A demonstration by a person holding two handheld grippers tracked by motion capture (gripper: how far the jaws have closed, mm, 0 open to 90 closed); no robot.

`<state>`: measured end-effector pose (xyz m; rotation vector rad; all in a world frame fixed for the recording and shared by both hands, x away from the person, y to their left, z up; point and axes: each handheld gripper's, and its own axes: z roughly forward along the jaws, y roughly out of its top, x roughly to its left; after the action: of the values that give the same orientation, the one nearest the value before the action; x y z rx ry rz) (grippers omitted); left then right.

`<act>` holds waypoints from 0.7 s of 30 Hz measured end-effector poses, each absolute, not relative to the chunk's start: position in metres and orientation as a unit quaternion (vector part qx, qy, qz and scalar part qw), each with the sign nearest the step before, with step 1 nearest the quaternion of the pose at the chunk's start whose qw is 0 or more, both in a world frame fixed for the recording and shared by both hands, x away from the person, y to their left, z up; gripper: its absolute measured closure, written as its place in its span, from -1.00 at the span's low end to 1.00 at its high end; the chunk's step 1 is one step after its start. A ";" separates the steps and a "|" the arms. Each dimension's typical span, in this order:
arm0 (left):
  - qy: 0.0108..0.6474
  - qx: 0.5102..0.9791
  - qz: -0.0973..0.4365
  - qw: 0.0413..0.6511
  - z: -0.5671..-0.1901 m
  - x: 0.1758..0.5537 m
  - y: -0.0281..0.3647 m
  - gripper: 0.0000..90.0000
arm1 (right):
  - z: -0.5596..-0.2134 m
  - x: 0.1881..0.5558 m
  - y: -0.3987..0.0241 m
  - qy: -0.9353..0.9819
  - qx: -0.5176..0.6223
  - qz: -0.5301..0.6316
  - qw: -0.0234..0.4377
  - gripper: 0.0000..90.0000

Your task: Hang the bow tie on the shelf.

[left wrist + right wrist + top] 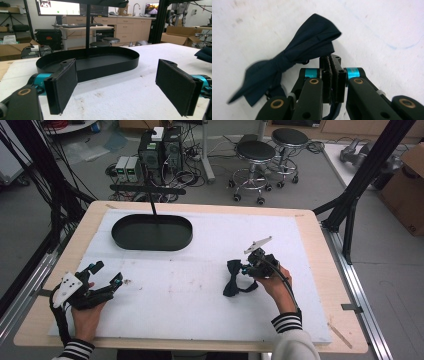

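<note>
While lying on white foam, bow tie [287, 62]: being pinched by right gripper [333, 75].
Left gripper [125, 87]: resting spread wide, facing black tray [100, 62].

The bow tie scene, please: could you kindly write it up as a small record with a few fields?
surface: white mat on a wooden table
bow tie: dark bow tie, lying on the mat beside the right tool
right tool: right tool, jaws closed together on part of the bow tie
left tool: left tool, jaws wide apart, holding nothing, aimed at the tray
tray: black oval tray, empty, at the far left of the mat
</note>
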<state>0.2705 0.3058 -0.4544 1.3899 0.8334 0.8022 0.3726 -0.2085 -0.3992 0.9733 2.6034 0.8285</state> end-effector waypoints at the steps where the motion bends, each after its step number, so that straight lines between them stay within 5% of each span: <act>1: 0.362 0.604 0.349 0.618 -0.454 0.270 0.306 -0.60 | -0.398 0.372 -0.209 0.888 0.332 0.291 0.124 0.96; 21: 0.362 0.605 0.349 0.618 -0.454 0.271 0.306 -0.60 | -0.373 0.367 -0.203 0.820 0.338 0.417 0.198 0.96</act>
<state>0.2705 0.3058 -0.4543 1.3914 0.8323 0.8023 0.3673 -0.2035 -0.3732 0.9456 2.2954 1.1667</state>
